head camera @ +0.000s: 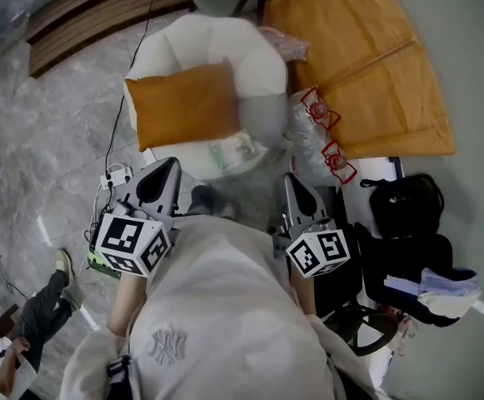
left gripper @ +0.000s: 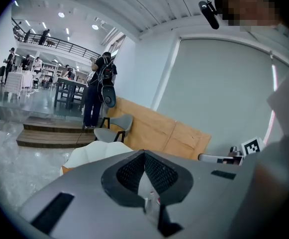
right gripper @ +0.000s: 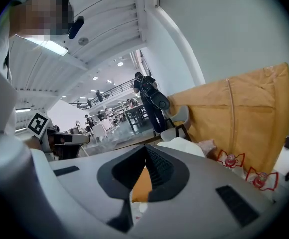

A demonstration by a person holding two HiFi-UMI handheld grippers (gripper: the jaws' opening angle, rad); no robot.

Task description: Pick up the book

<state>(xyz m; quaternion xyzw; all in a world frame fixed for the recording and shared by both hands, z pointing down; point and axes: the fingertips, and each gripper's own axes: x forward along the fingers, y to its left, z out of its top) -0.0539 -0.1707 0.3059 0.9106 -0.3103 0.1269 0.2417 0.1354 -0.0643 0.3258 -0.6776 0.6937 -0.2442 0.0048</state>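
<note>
The book [head camera: 235, 152], as it appears to be, lies at the front edge of the armchair [head camera: 258, 61] seat, just beside the orange cushion [head camera: 183, 105]. The left claw [head camera: 167, 169] and the right claw [head camera: 292, 183] are both seen closed and empty, well apart from it. For a clean pick, one claw should be opened before the approach and brought in low over the seat's front edge. It should then be closed on the book's nearest margin, with the cushion left untouched. Counted: one book, one cushion, one armchair, two claws, two red-printed bags [head camera: 319, 107].
</note>
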